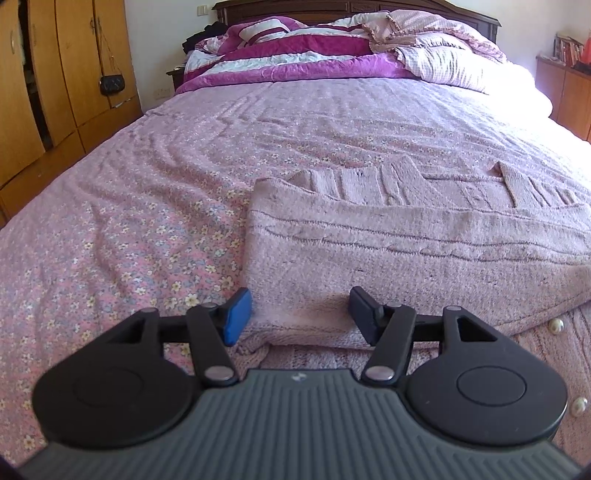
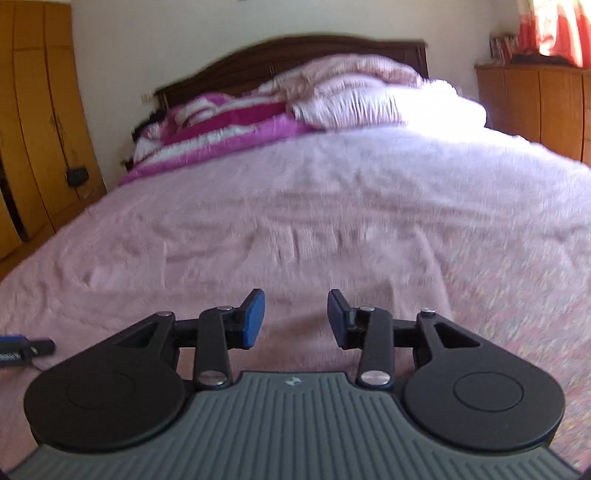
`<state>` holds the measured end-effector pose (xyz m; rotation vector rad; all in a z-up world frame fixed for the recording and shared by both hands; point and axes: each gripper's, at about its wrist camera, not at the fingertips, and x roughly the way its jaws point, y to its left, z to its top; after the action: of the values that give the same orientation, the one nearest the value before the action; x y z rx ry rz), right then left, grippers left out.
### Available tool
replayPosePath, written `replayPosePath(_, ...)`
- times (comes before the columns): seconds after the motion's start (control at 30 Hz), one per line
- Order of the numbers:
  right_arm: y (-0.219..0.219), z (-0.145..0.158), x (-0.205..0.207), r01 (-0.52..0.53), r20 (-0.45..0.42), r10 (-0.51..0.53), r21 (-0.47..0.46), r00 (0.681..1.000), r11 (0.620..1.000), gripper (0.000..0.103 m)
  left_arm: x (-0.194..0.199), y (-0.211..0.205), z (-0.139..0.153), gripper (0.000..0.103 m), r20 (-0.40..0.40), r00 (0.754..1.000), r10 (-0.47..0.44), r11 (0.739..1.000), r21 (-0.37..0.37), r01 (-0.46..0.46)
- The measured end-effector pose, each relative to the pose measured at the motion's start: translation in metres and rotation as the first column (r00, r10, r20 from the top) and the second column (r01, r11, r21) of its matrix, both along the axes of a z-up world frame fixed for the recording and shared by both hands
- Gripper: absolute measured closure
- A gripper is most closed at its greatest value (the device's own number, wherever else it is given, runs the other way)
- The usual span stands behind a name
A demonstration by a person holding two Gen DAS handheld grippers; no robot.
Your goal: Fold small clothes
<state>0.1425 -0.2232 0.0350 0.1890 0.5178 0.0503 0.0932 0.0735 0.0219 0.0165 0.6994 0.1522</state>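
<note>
Landmark: the pink knit cardigan point(image 1: 406, 243), lying flat on the flowered bedsheet point(image 1: 122, 236) at the near end of the bed, partly folded, 1 layer turned over another.

Left gripper point(image 1: 301, 314): directly over the cardigan's near left corner. Jaws stand moderately wide; folded knit edge sits between the 2 blue pads point(image 1: 236, 315), pads not pressing it. Cannot tell whether the fingertips touch the cloth beneath.

2 pearl buttons point(image 1: 556, 325) show on the lower knit layer, right of the gripper.

Right gripper point(image 2: 295, 317): view is motion-blurred. Jaws parted to a medium gap, nothing between them; pink fabric below, and the blur leaves it unclear whether that is the cardigan or the sheet.

Beyond the cardigan, at the head of the bed: heaped magenta-and-white quilt point(image 1: 280, 59) and pale checked bedding point(image 1: 443, 55), against a dark headboard point(image 1: 332, 7).

Left of the cardigan, off the bed: wooden wardrobe point(image 1: 55, 74), doors shut, contents not visible; small black purse point(image 1: 110, 83) hangs on it.
</note>
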Motion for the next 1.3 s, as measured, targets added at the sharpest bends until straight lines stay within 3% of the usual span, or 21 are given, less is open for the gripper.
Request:
replayPosePath(0.13, -0.021, -0.020, 0.007, 0.083, -0.033, -0.081, 0.052, 0.996, 0.995, 0.057, -0.002, 0.002, 0.001, 0.041, 0.001, 1.000, -0.008, 1.000, 0.001, 0.008)
replayPosePath(0.3, -0.040, -0.014, -0.006, 0.117, -0.019, -0.116, 0.094, 0.993, 0.989, 0.057, -0.009, 0.008, 0.008, 0.043, -0.003, 1.000, 0.005, 1.000, -0.020, -0.005)
replayPosePath(0.43, -0.051, -0.006, -0.021, 0.121, -0.018, -0.120, 0.111, 0.993, 0.986, 0.044, -0.021, 0.015, 0.017, 0.043, -0.006, 1.000, 0.012, 0.998, -0.064, -0.013)
replayPosePath(0.8, -0.021, 0.028, -0.091, -0.068, 0.036, 0.066, 0.053, 0.997, 0.996, 0.027, -0.073, 0.011, 0.037, 0.043, -0.036, 0.999, -0.026, 0.998, -0.058, 0.023)
replayPosePath(0.93, -0.006, 0.040, -0.123, -0.129, 0.044, 0.128, 0.019, 0.991, 0.991, 0.024, -0.092, 0.001, 0.042, 0.034, -0.034, 0.997, -0.069, 0.997, -0.046, 0.067)
replayPosePath(1.3, 0.023, 0.040, -0.194, -0.245, 0.024, 0.248, -0.092, 0.969, 0.965, 0.014, -0.141, -0.025, 0.044, 0.025, -0.018, 0.985, -0.170, 0.985, 0.011, 0.170)
